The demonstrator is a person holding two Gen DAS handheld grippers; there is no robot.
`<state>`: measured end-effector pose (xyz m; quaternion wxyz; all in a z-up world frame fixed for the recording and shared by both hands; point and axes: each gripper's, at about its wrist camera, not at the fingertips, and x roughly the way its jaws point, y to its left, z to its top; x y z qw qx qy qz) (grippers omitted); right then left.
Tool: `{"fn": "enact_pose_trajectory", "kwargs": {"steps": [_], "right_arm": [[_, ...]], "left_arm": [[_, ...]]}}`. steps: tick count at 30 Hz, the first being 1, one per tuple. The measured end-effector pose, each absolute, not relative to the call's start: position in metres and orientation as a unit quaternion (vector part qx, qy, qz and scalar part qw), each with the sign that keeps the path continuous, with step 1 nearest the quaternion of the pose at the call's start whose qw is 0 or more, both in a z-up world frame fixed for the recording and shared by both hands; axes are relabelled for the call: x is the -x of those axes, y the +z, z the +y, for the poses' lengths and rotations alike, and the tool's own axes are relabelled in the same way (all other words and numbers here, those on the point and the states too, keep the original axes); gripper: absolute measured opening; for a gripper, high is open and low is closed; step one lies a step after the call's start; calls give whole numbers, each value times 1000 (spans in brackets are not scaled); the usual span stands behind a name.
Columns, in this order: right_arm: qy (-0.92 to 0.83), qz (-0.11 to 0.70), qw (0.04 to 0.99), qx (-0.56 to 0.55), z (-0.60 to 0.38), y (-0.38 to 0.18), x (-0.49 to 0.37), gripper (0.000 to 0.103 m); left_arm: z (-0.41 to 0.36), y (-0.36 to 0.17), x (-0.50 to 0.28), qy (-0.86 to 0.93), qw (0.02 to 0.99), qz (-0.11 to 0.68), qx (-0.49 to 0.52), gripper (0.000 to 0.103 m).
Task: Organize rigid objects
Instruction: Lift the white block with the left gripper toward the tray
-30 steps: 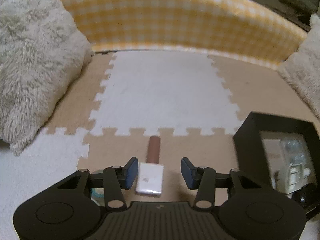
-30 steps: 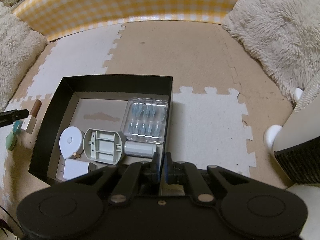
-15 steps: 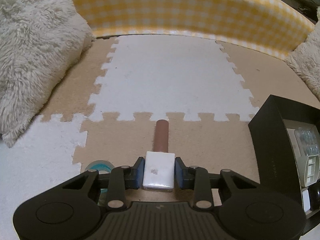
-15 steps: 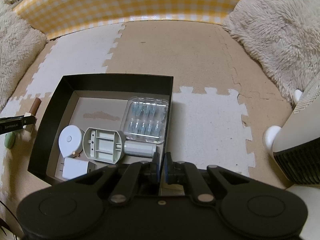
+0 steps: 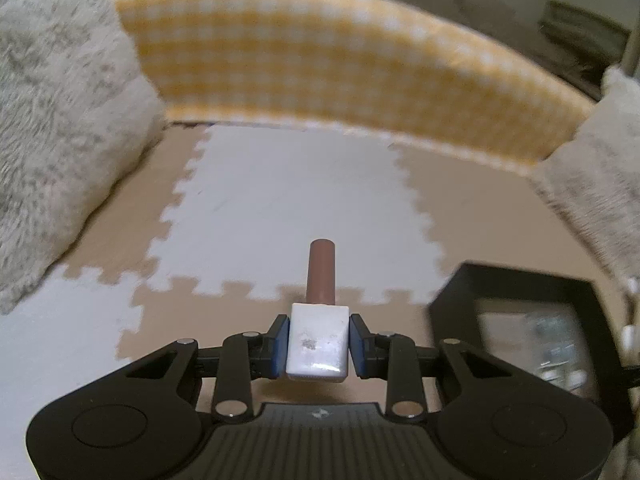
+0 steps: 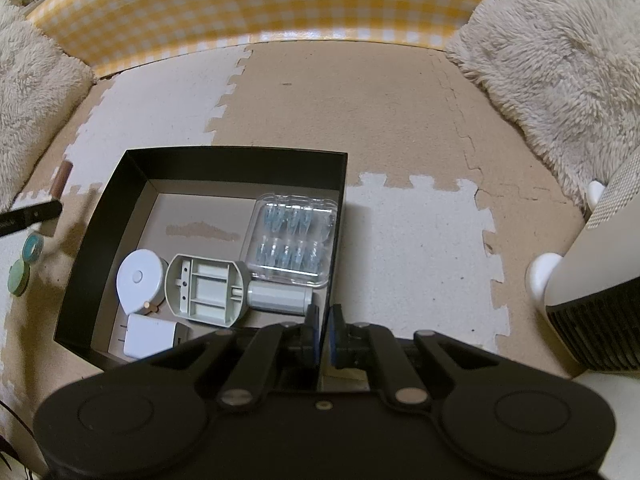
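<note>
Left gripper tilts downward, jaws clamping the white-capped brown stick.

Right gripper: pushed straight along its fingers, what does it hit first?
Probably the near wall of the black open box; the shut right gripper sits just above its rim. Depth is unclear, so it may land on the beige foam mat beside it.

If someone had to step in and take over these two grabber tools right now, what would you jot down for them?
Left gripper: shut on the white-and-brown bottle, gripping its white block.
Right gripper: shut, holding nothing, at the near wall of the black box.
In the box: clear blister pack, grey battery holder, white round tape measure, white charger.
Still on the mat left of the box: two green rings.
Left to do: put the bottle into the box, then probably the rings.
</note>
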<state>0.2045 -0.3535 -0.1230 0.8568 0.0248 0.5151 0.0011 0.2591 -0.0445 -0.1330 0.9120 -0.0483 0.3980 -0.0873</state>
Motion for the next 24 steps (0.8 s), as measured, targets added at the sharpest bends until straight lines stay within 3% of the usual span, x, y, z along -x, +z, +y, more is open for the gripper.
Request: {"fn": "enact_pose_trajectory", "kwargs": {"steps": [16, 24], "right_arm": [[1, 515, 857, -22, -353, -123, -205, 5], [1, 515, 857, -19, -352, -122, -205, 5]], "left_arm": [[-117, -109, -243, -220, 904, 366, 37, 33], [-168, -124, -238, -299, 888, 343, -65, 33]]}}
